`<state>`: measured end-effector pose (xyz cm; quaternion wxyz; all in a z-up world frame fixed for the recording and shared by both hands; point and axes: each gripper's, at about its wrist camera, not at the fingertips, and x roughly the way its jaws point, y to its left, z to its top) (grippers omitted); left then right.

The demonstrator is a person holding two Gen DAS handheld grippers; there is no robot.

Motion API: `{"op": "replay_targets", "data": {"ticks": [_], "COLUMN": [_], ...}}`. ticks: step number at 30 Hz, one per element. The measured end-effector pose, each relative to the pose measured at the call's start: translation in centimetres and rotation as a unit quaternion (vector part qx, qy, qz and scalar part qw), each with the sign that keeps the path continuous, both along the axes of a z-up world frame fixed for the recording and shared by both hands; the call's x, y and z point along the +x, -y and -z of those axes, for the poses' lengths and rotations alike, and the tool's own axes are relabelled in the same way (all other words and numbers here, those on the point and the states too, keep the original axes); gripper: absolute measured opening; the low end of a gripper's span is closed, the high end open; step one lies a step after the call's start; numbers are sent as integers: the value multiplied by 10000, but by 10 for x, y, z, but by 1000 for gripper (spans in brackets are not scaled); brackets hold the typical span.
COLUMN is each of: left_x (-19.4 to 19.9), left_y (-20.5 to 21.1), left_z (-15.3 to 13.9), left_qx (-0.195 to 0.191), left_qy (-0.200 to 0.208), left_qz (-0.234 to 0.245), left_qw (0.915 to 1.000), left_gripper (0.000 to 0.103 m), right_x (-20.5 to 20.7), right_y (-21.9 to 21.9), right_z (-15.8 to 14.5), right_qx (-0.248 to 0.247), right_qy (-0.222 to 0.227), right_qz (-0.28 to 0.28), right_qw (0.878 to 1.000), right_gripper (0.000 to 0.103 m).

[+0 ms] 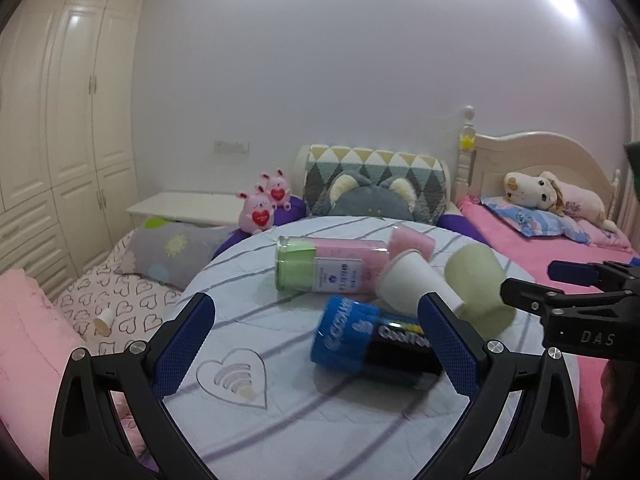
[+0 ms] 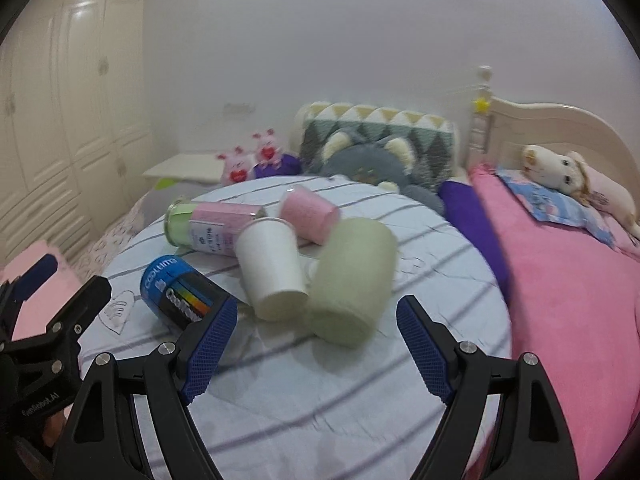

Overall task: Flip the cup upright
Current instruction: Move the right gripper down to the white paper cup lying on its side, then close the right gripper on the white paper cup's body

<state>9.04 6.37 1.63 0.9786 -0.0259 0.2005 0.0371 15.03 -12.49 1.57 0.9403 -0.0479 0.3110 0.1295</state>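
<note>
While both tongs hover spread wide and grip nothing, a cluster of containers lies toppled on the round worktop (image 2: 360,392), which is draped in a pale striped cloth. The white paper cup (image 2: 272,268) lies on its side in the middle of the cluster, long axis running roughly toward the right wrist camera: its closed base faces that camera and its rim points away, toward the clear jar (image 2: 216,228). That jar also lies flat, holding a green roll at one end and pink material behind a white label. Just beside the cup's rim rests a pink roll (image 2: 308,212); a pale green roll (image 2: 352,280) lies against the cup's right side. A blue-and-black Coolmax canister (image 2: 180,292) lies to the cup's left, its blue end up-table. The left tongs (image 1: 316,344) frame the canister from nearby; the right tongs (image 2: 316,340) sit just short of the cup and green roll.
</note>
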Motion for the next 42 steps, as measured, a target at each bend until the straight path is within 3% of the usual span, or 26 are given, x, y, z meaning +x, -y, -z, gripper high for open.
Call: {"op": "replay_targets", "data": {"ticks": [4,9,13,18,22,25,32,34,42], "left_x": [24,56,79,100,111,113,123,126,131], "left_y": [-13,-33,-51,-66,-72,-71,-66,-67,-69], "left_z": [0,9,18,34,44,48,54,52,54], "left_qx": [89,-126,-266,-416,-329,-316,-215,-314,-294], "left_qy": [-290,-873,-1321,-1858,-2168,-2252,-2524,-2557,-2649], "left_qz": [-207,-378,-390,-503,-811,-716,-664,-615,-669], "left_qw": [9993,9954,9901,9804,9723,9712,9651,9643,9615], "left_gripper": [103,103,103,103,103,103,103,103,103], "right_x": [31,68,92,115,129,138,144,145,149], "right_y": [-19,-48,-71,-84,-80,-77,-78,-85,-91], "right_z": [0,12,29,46,52,59,59,61,58], "right_qx": [-215,-660,-1232,-1969,-1790,-1578,-1835,-2012,-1915], "right_qy": [-331,-690,-1203,-1623,-2201,-2640,-2655,-2574,-2679], "right_qz": [-323,-671,-1015,-966,-1007,-964,-869,-894,-998], "right_qw": [9987,9932,9798,9621,9536,9466,9425,9409,9389], "right_gripper": [83,83,83,83,83,83,83,70,69]}}
